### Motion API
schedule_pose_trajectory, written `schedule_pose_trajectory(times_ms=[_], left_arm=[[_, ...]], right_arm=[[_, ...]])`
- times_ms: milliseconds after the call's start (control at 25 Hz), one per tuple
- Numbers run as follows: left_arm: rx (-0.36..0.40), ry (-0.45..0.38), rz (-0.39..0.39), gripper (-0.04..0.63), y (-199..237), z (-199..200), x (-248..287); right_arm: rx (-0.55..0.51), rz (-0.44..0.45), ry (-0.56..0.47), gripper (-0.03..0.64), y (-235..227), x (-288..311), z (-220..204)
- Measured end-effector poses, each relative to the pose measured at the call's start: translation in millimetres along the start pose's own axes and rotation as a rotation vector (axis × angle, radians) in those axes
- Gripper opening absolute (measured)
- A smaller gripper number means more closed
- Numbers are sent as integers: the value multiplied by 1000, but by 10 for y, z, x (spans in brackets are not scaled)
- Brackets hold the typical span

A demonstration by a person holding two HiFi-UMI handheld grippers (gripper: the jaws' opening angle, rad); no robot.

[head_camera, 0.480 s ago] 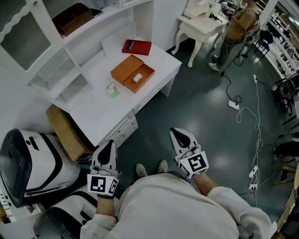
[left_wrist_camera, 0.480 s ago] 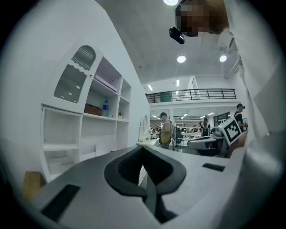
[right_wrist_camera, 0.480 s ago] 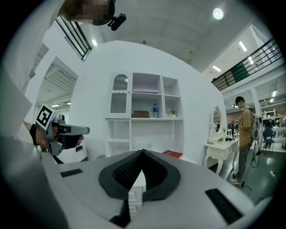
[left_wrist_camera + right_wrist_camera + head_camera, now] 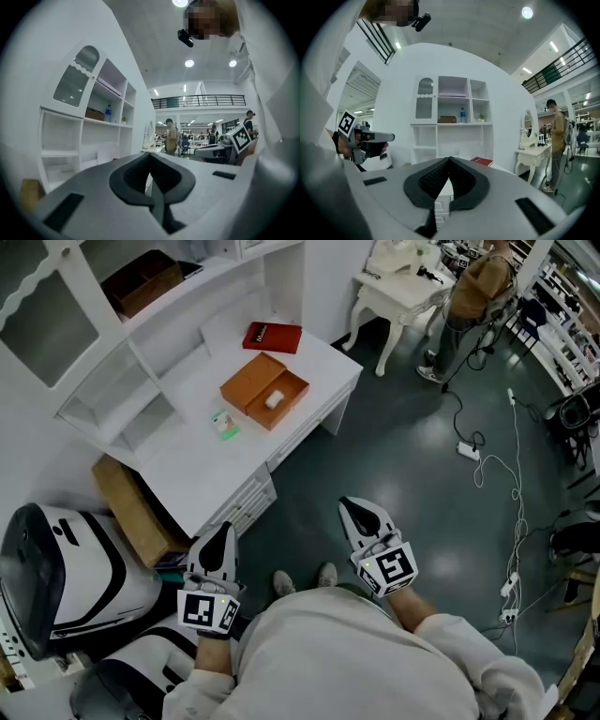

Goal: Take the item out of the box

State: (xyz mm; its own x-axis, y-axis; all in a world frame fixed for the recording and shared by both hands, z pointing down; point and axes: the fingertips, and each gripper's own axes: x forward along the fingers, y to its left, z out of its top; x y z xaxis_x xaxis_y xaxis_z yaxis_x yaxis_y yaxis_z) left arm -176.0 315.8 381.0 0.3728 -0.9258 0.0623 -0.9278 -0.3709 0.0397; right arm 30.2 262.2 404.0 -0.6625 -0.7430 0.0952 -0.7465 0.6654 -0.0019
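The white item [image 4: 274,399] lies inside the open orange box [image 4: 248,379], which sits on the white desk [image 4: 187,460]. A red case [image 4: 273,337] lies just beyond the box and a small green packet [image 4: 224,423] near its other side (too small to make out further). Well apart from the desk, close to the person's body, the left gripper [image 4: 220,529] and right gripper [image 4: 356,509] point level, each with its jaws together on nothing.
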Motion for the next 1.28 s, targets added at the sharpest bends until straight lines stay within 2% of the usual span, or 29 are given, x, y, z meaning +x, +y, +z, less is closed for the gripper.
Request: schedule_pose_trajectory(times_ms=[80, 120, 160, 200, 240, 320, 760, 1280], left_arm=[[-5, -15, -13, 9, -26, 23, 0], [-9, -26, -14, 54, -32, 39, 1], [-8, -34, -5, 200, -22, 55, 6], [0, -39, 15, 313, 3, 67, 9], [15, -42, 40, 373, 35, 77, 6], [46, -44, 83, 415, 94, 101, -12], [45, -39, 132, 428, 186, 90, -12], [43, -29, 202, 426, -45, 81, 213]], right_arm=[[-3, 5, 4, 23, 4, 12, -8], [-5, 6, 7, 23, 2, 17, -12], [-6, 6, 9, 23, 0, 23, -14], [-7, 5, 11, 23, -4, 28, -16], [-7, 3, 12, 23, -6, 32, -18], [-9, 3, 14, 23, -6, 38, -21], [6, 1, 20, 23, -93, -42, -108], [14, 12, 42, 23, -667, -398, -286]])
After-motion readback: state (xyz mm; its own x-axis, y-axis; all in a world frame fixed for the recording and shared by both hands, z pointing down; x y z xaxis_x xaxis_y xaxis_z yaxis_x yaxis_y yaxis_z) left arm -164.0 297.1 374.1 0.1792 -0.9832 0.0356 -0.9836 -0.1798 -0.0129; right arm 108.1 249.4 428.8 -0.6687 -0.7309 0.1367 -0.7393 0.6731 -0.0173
